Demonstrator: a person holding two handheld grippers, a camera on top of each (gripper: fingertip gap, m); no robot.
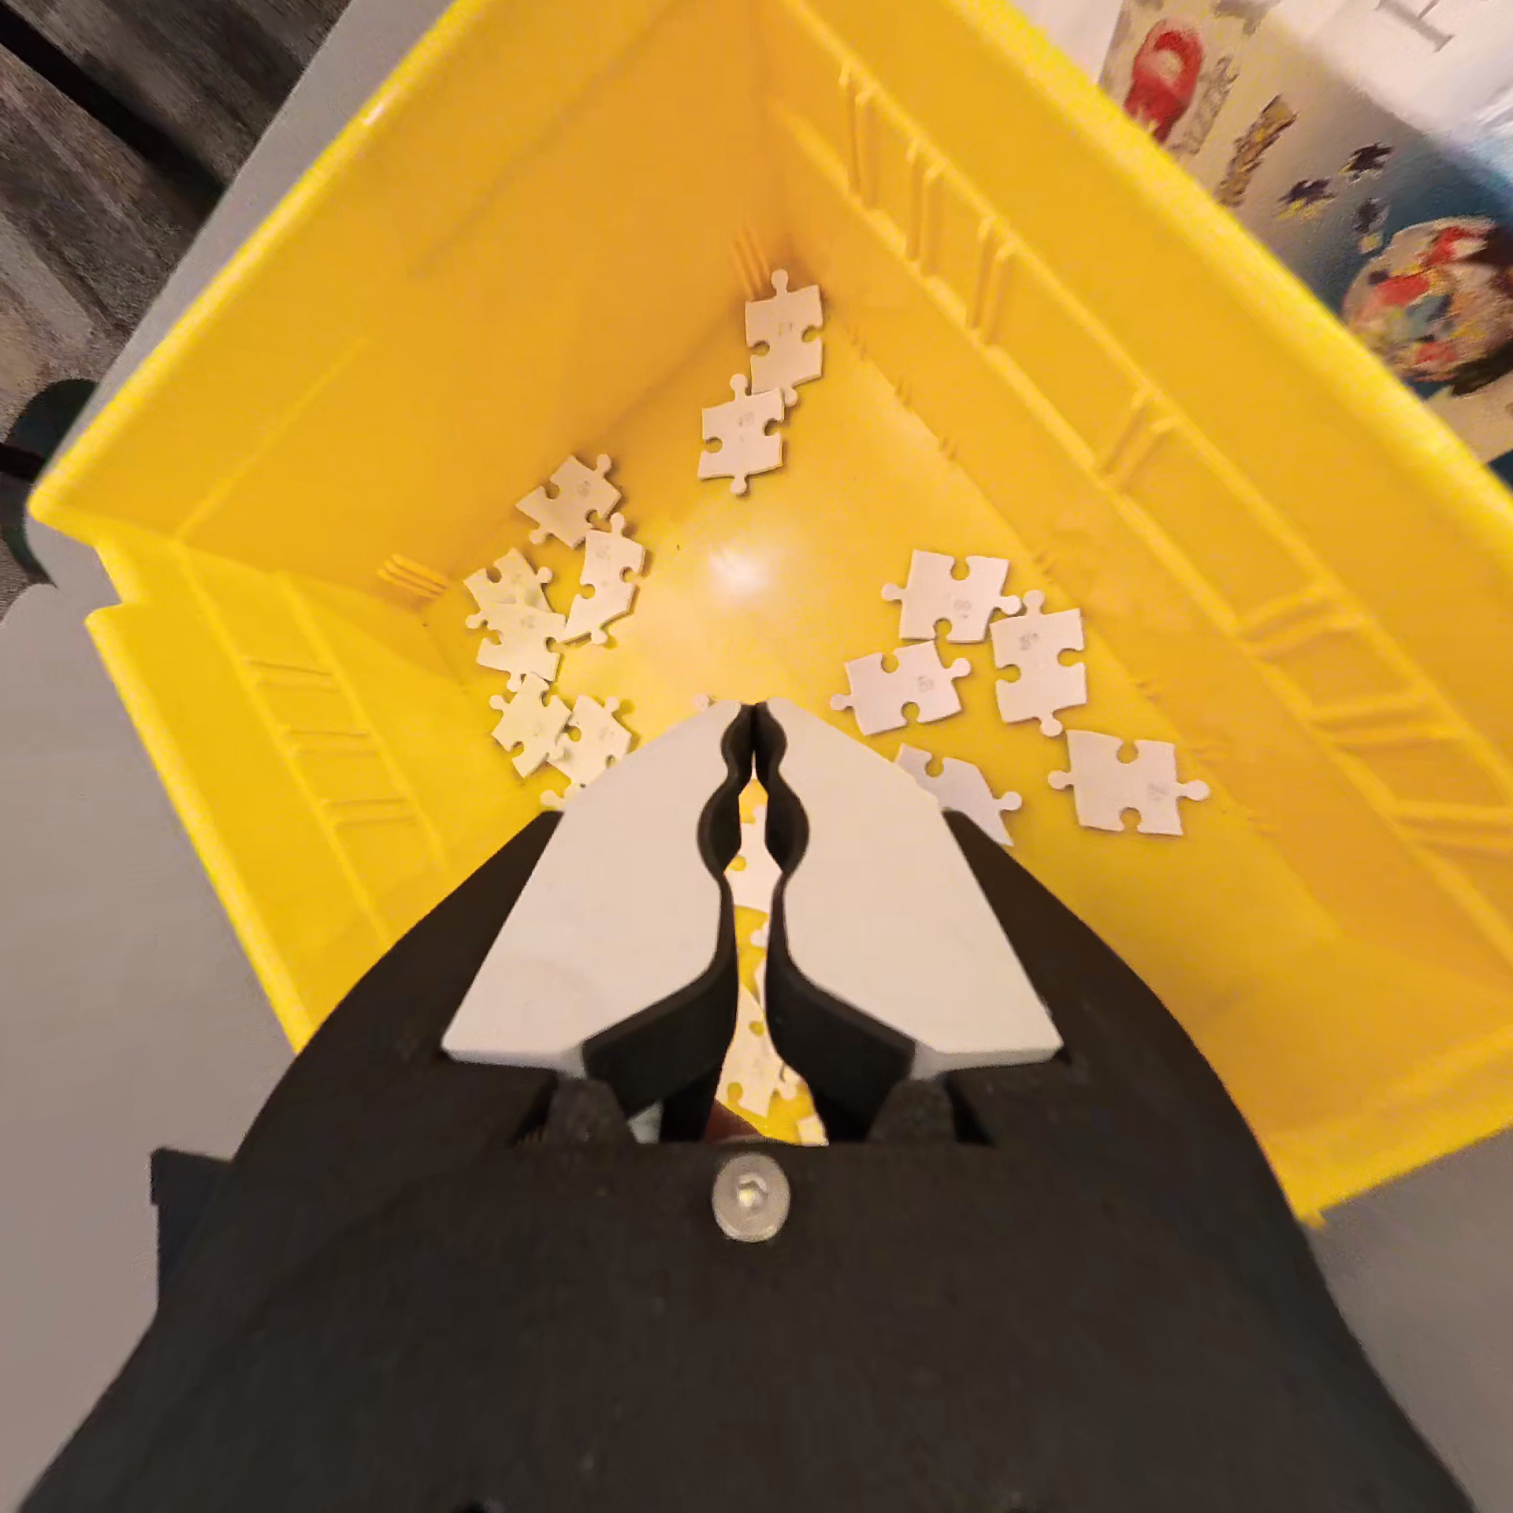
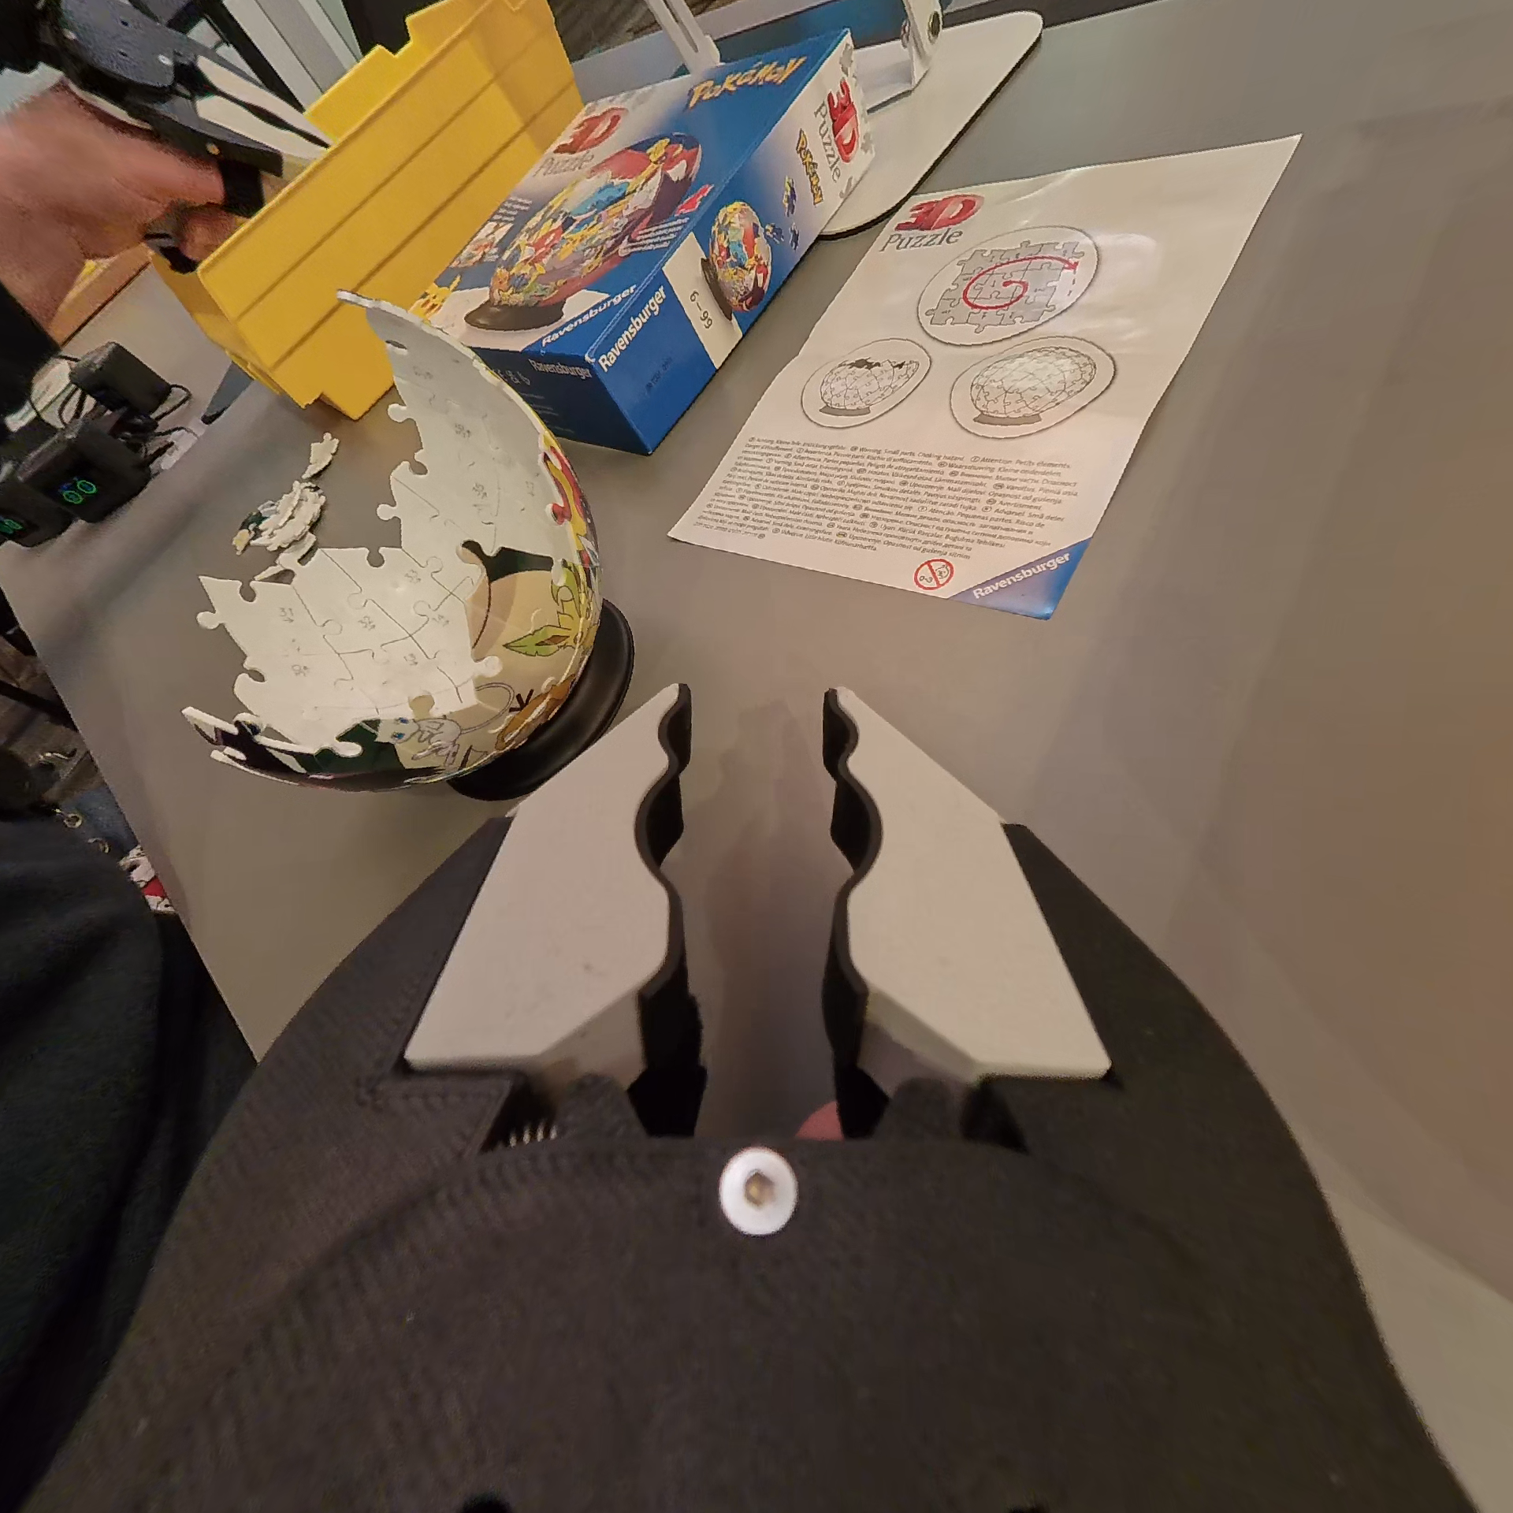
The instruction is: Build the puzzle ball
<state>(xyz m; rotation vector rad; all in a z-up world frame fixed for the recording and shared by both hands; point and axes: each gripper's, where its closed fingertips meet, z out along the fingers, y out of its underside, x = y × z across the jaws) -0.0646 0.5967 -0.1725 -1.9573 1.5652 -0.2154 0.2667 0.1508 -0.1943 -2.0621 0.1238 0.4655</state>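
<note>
Over the yellow bin point(image 1: 458, 344): left gripper point(image 1: 753, 714), tips clenched together, nothing visibly between them.
Loose puzzle pieces point(image 1: 1040, 667) lie white side up on the bin floor. Right gripper point(image 2: 755, 706) released, jaws apart above the grey table point(image 2: 1228, 737); half-built puzzle ball point(image 2: 426, 589) on its black stand point(image 2: 593, 696), beside the box point(image 2: 655, 270) and instruction sheet point(image 2: 982, 385).

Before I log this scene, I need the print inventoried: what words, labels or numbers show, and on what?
I list the bearers, not the wording.
Blue box: large logos, brand marks, a white sticker.
Instruction sheet: heading, diagrams, fine print too small to read.
Puzzle ball, inner faces: small numbers.
Loose pieces in yellow bin: blurred marks.
Black device: green lit digits.
</note>
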